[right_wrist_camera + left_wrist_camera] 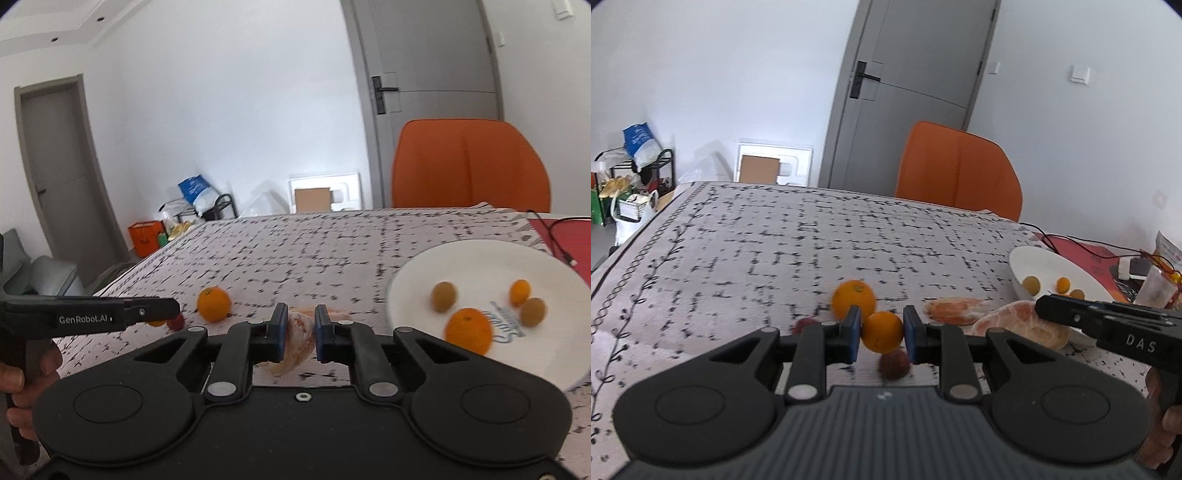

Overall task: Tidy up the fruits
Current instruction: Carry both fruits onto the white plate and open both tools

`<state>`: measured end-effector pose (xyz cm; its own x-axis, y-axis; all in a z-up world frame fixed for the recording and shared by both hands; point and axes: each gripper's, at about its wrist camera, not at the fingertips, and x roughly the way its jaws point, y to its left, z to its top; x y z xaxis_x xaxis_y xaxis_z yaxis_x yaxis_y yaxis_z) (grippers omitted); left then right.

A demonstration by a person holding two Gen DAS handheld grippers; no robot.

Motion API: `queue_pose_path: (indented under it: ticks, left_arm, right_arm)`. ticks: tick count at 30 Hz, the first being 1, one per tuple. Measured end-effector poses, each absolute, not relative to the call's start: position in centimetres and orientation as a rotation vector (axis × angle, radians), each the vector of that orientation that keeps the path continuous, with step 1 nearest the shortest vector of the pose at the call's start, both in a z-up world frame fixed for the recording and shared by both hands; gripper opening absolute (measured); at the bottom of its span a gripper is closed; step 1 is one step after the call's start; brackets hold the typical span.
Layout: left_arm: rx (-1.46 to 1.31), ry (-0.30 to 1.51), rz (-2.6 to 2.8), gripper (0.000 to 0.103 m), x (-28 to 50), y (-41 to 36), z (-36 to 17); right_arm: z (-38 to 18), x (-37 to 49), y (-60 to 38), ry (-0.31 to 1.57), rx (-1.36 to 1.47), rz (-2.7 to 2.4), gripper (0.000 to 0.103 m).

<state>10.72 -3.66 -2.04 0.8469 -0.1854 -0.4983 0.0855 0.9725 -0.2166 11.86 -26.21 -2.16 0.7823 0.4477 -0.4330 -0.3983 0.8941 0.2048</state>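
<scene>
left gripper (880, 332) fingers clamp a smooth round orange (882, 331); right gripper (300, 332) fingers pinch a pulpy peeled segment (298, 341).

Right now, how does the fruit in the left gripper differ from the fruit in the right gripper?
The left gripper holds a small orange: whole, round, smooth and bright orange. The right gripper holds a peeled citrus piece: without skin, pale pinkish, irregular in shape and squeezed narrow. Both are citrus fruits, and each is clamped between blue pads above the patterned tablecloth.
</scene>
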Motion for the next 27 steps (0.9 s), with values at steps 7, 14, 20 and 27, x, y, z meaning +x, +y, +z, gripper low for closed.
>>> queue_pose_path:
  ticks: [7,14,20,27]
  left_arm:
    - [-0.166,0.536,-0.182,0.023,11.3,-6.0,-1.6]
    - [-0.139,0.533,-0.201,0.023,11.8,-7.9,-1.2]
    - [-0.114,0.524,-0.221,0.023,12.0,-9.5,-0.8]
    - [-0.091,0.524,-0.247,0.023,12.3,-11.2,-0.7]
  right_arm:
    - [-1.2,11.7,-29.3,0.453,0.133,0.406,0.013]
    - [-0.6,11.5,-32.5,0.413,0.167,0.347,0.013]
    - [-1.1,11.4,-35.1,0.41,0.2,0.295,0.013]
    - [-1.9,11.5,-37.4,0.419,0.224,0.249,0.013]
